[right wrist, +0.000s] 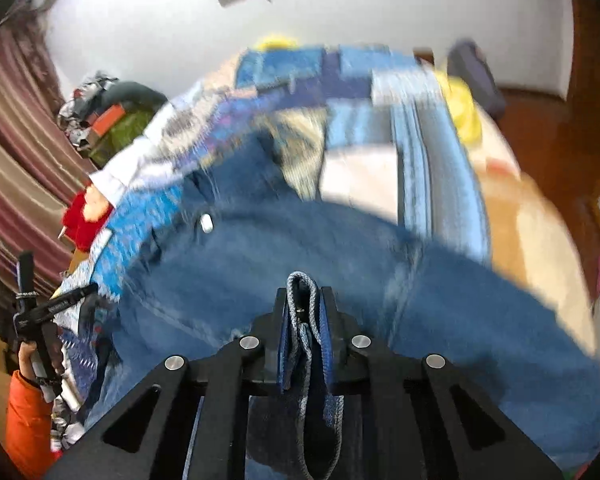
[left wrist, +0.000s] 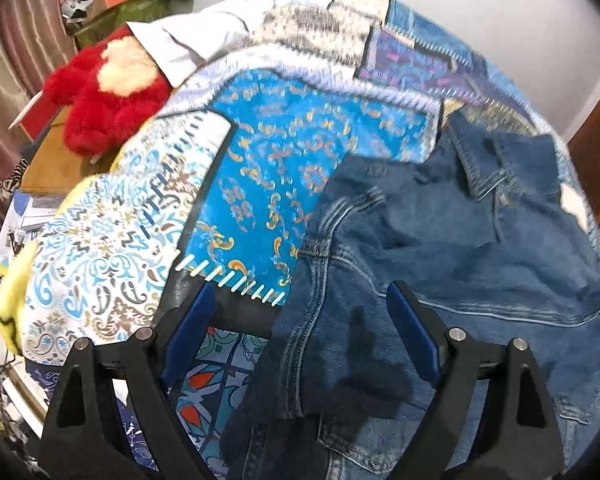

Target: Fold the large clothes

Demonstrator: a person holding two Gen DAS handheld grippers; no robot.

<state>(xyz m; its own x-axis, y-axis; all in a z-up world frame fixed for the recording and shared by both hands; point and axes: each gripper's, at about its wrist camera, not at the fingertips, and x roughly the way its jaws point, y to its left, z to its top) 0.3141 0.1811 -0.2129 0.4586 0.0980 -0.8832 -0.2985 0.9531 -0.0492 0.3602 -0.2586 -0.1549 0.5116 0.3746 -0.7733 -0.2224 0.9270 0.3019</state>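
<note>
**Right hand-held gripper pinched the jeans hem; left one hung open**

The jeans (left wrist: 440,240) lay spread over a patchwork quilt (left wrist: 300,128) on the bed, rumpled, with the waistband toward the far side. The right hand-held gripper (right wrist: 305,308) was clamped on a fold of denim hem, the frayed edge standing up between its blue pads. The left hand-held gripper (left wrist: 300,316) hung with its jaws wide apart above the near edge of the jeans, holding nothing.

The likeliest trouble was the thin pinch on the right: heavy denim could slide out of it if that side were lifted or dragged alone. With only one corner held, the leg might twist or bunch rather than fold flat. The open left jaws sat partly over the quilt, so closing there could catch the quilt along with the denim.

No container held anything relevant; a red plush toy (left wrist: 104,96) rested beside the quilt.
</note>
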